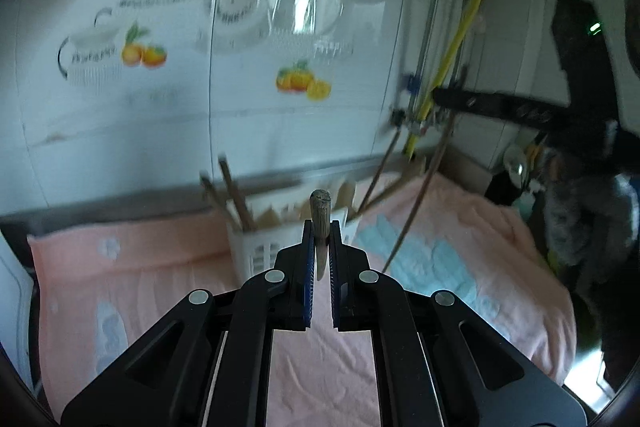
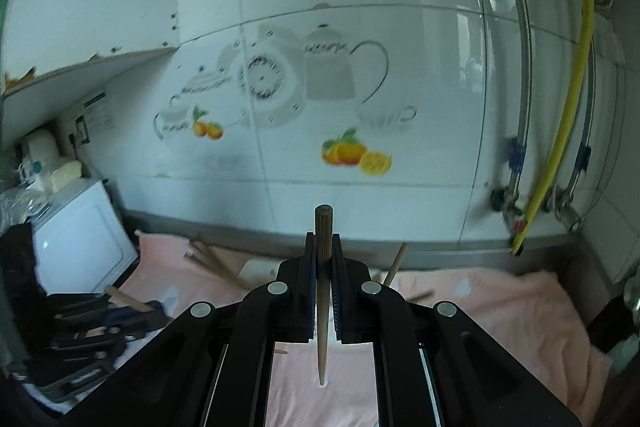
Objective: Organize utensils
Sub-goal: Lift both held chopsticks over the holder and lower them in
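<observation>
My left gripper [image 1: 321, 227] is shut on a worn wooden chopstick [image 1: 321, 211] that stands upright between its pads. Behind it a white slotted utensil holder [image 1: 256, 247] on the pink towel [image 1: 160, 287] has several chopsticks [image 1: 236, 195] leaning in it. My right gripper [image 2: 323, 239] is shut on a long tapered wooden chopstick [image 2: 323, 227], held upright above the towel [image 2: 500, 307]. The holder [image 2: 256, 269] is mostly hidden behind its fingers. In the left wrist view the right gripper [image 1: 444, 99] hangs at the right, its chopstick [image 1: 416, 199] slanting down.
A tiled wall with teapot and orange decals [image 2: 352, 151] rises close behind the counter. A yellow hose [image 2: 568, 115] and metal pipes [image 2: 520, 131] run down at the right. A white appliance [image 2: 80, 235] stands at the left. A person's sleeve [image 1: 580, 211] is at the right.
</observation>
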Demonstrator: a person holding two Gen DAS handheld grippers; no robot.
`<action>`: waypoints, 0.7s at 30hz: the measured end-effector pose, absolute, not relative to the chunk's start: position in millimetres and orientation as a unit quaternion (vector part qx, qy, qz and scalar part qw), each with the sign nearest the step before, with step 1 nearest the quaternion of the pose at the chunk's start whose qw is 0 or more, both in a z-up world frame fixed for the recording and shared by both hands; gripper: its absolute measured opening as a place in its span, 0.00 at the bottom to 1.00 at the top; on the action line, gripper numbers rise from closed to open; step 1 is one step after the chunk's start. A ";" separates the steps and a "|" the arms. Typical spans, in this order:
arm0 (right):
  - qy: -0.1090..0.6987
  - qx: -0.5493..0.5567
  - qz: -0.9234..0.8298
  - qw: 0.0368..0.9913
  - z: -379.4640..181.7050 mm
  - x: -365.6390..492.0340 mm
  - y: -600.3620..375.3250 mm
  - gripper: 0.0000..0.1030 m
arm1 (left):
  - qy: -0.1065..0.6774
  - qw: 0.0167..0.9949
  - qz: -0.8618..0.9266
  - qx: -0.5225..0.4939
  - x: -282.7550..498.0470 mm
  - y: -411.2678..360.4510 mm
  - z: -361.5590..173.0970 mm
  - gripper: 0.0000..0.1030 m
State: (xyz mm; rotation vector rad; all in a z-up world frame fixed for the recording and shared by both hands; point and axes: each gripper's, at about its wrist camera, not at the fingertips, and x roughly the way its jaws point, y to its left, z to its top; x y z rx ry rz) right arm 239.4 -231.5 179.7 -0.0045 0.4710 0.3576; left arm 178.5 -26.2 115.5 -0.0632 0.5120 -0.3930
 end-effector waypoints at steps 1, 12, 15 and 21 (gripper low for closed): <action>0.230 -0.002 0.173 0.958 182.7 244.1 -231.7 0.06 | 0.246 0.949 -0.193 -0.032 179.9 -26.5 122.3 0.05; 0.200 0.015 0.142 0.969 205.6 293.0 -229.8 0.06 | 0.192 0.969 -0.154 -0.009 198.6 -19.8 166.7 0.05; 0.198 0.015 0.140 0.970 204.4 303.2 -228.0 0.06 | 0.200 0.969 -0.147 -0.004 208.3 -18.3 163.8 0.05; 0.218 0.011 0.135 0.967 186.3 319.3 -222.2 0.06 | 0.232 0.963 -0.139 -0.004 229.6 -12.6 150.7 0.05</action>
